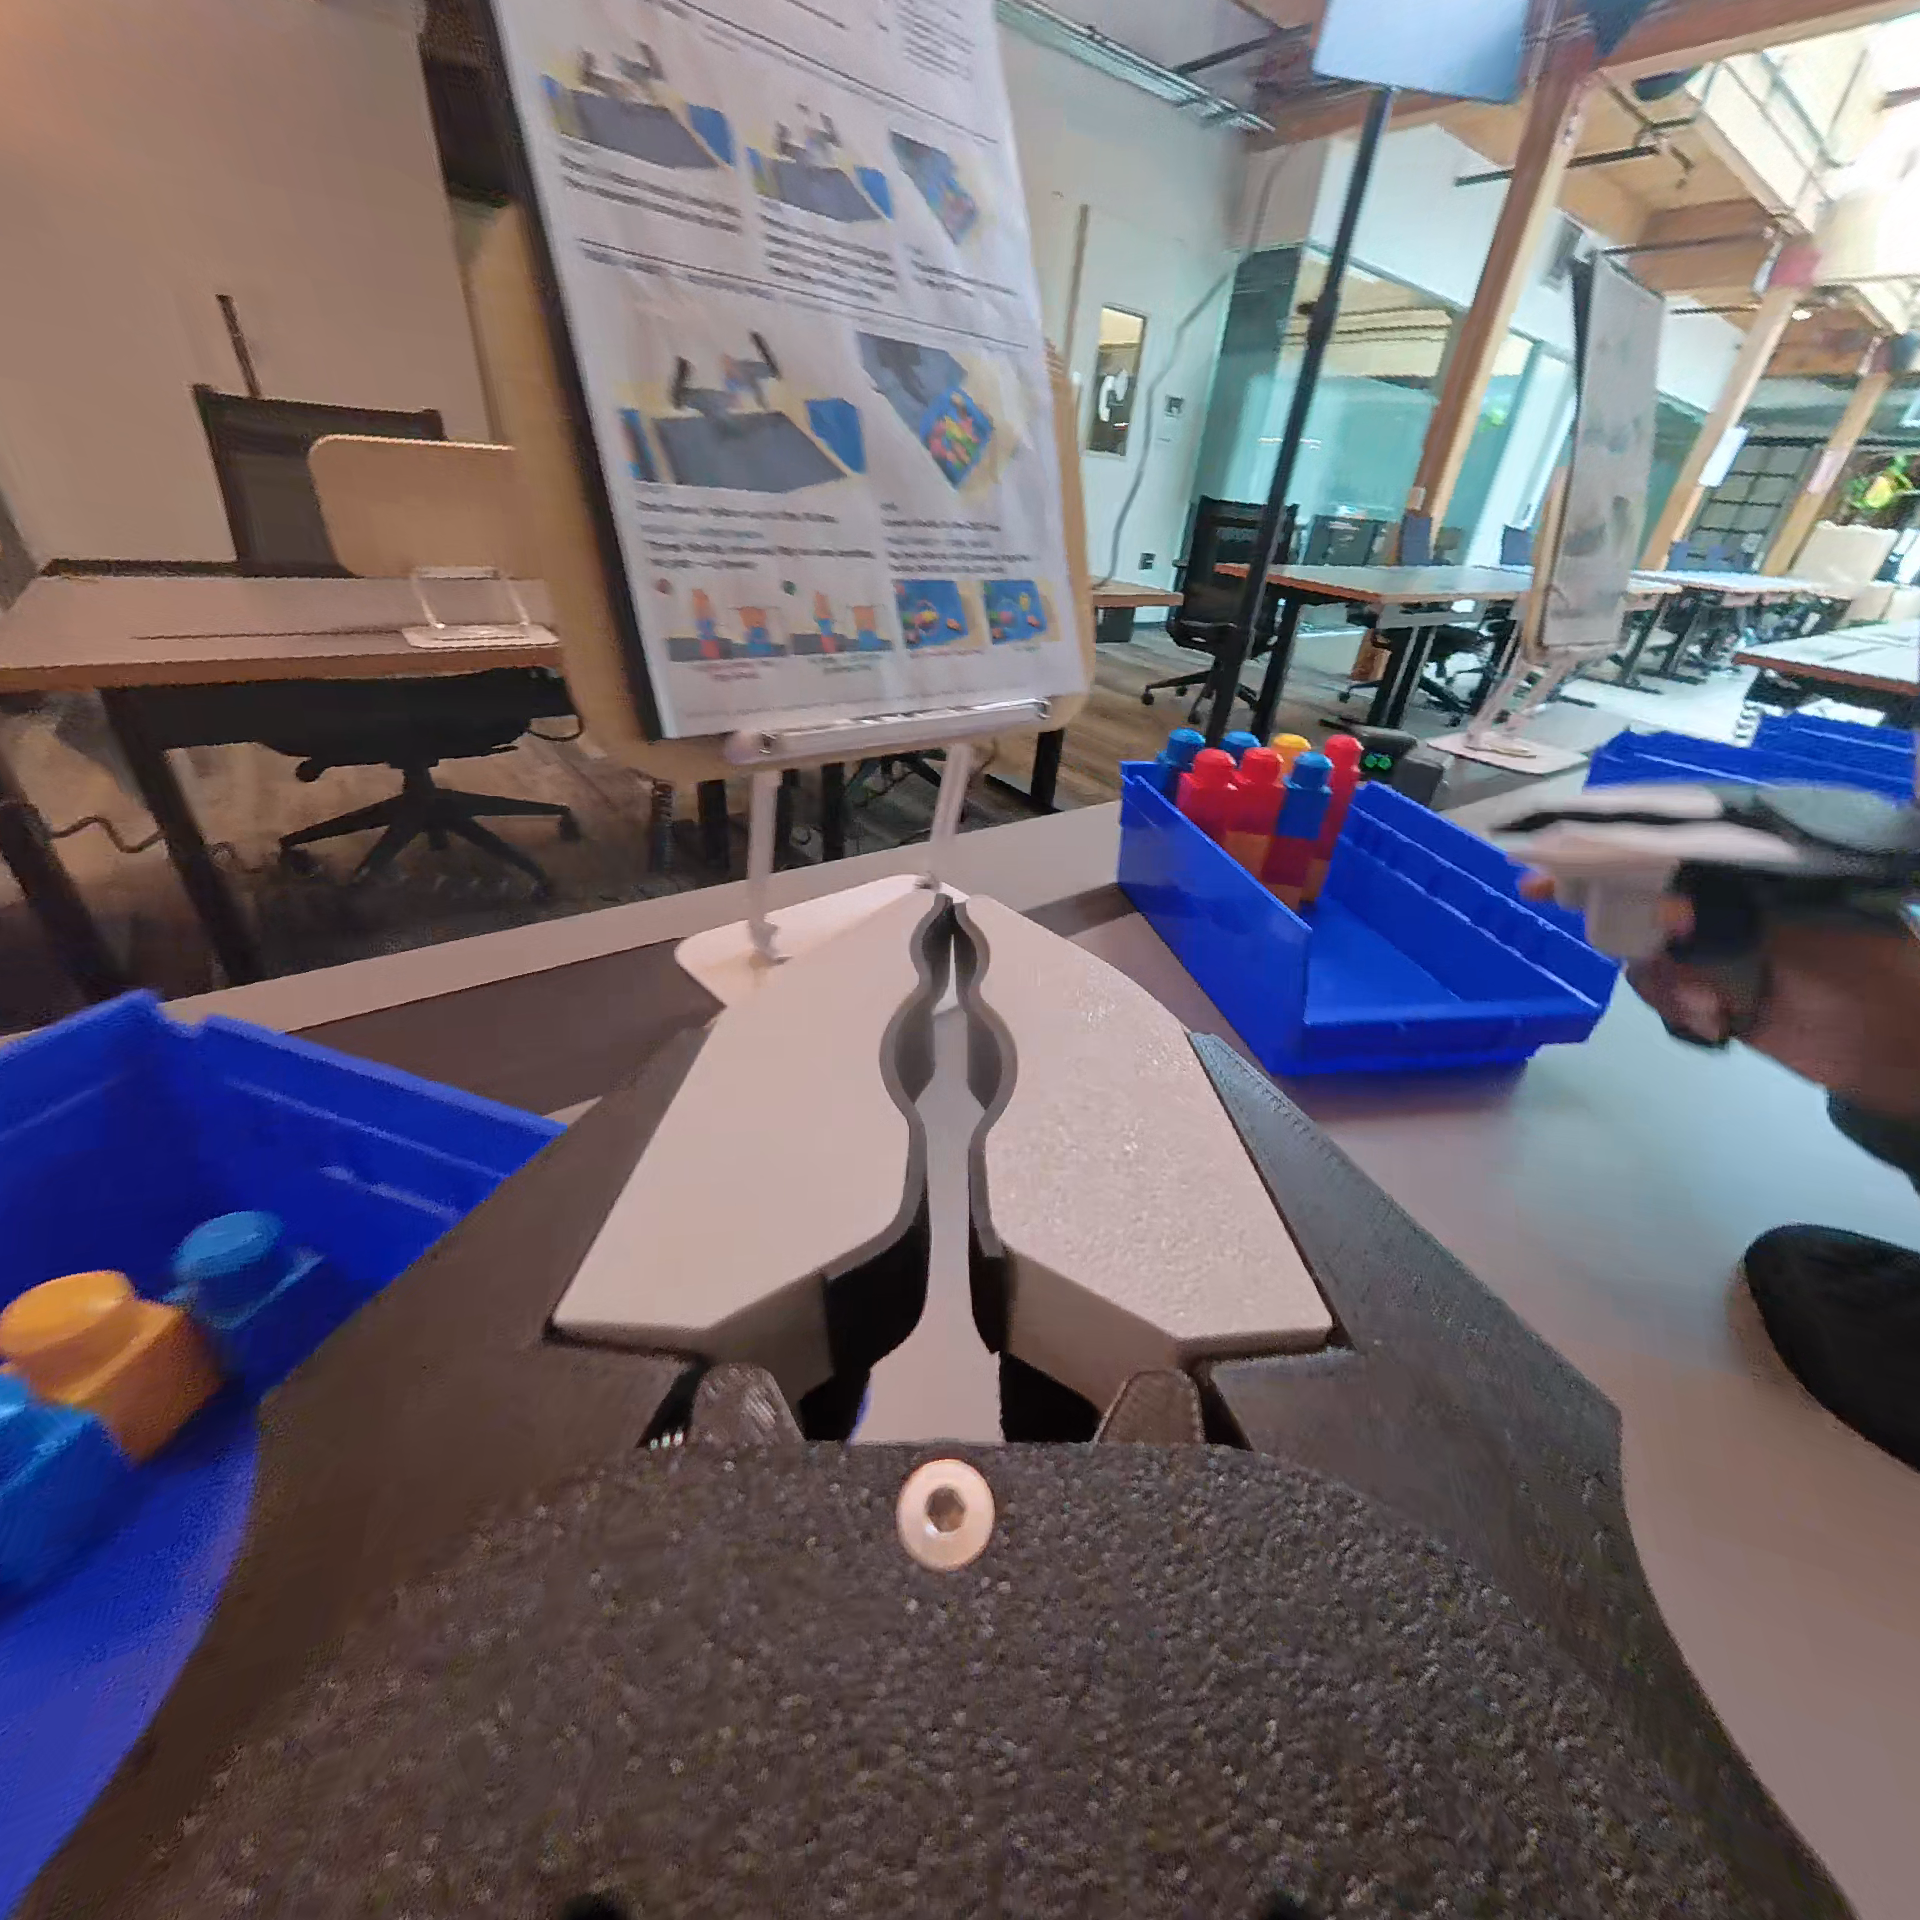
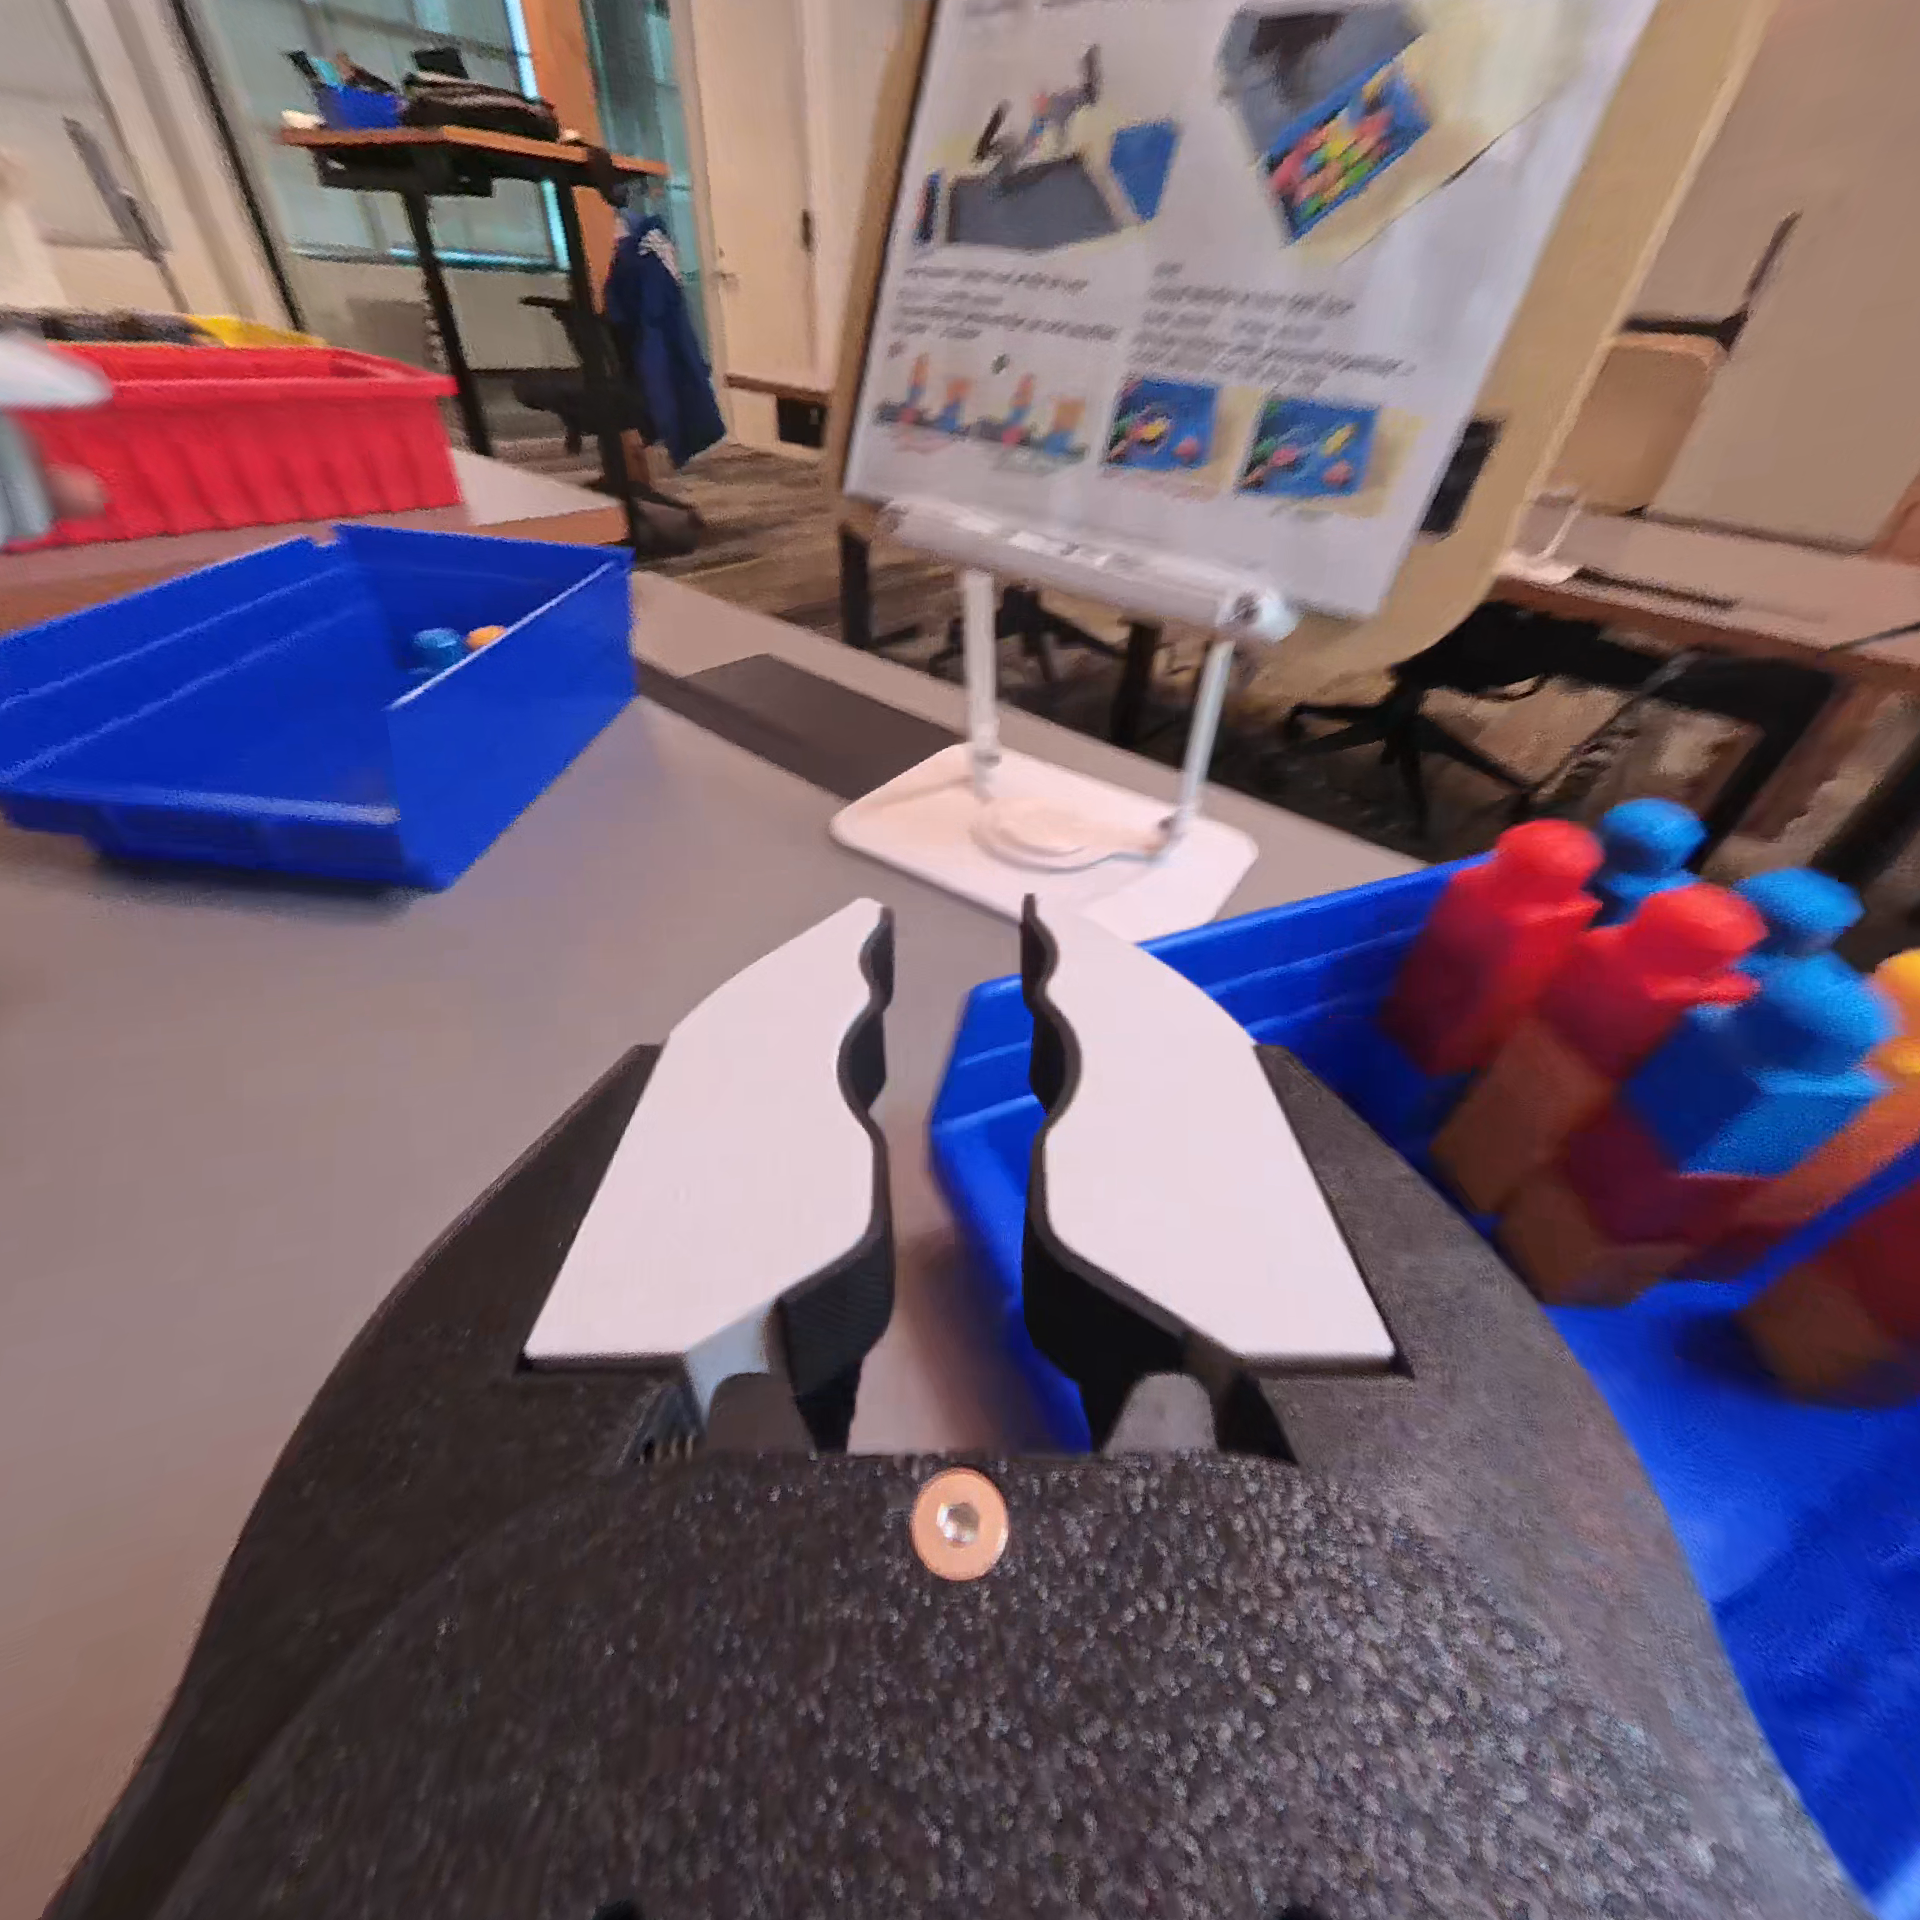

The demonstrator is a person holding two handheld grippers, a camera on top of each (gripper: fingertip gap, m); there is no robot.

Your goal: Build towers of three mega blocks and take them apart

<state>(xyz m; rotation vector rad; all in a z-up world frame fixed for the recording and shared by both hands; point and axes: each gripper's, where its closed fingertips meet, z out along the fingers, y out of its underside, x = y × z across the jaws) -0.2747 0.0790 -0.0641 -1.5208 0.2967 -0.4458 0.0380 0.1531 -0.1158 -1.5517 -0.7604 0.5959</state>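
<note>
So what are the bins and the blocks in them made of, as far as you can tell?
Bins: the right bin and left bin look like glossy moulded plastic, with thin ribbed walls and bright highlights. Blocks: probably plastic too, solid-coloured with rounded studs and a duller sheen, though motion blur hides finer surface detail.

Counts:
- grippers: 2. The left gripper and right gripper.
- blue bins on the counter: 2. A left bin and a right bin.
- red bin: 1, on the next table.
- towers in the right bin: at least 6 stud tops visible; exact count unclear because they overlap.
- loose blocks in the left bin: 1 orange block, at least 2 blue blocks.
- instruction sheet on a stand: 1.
</note>
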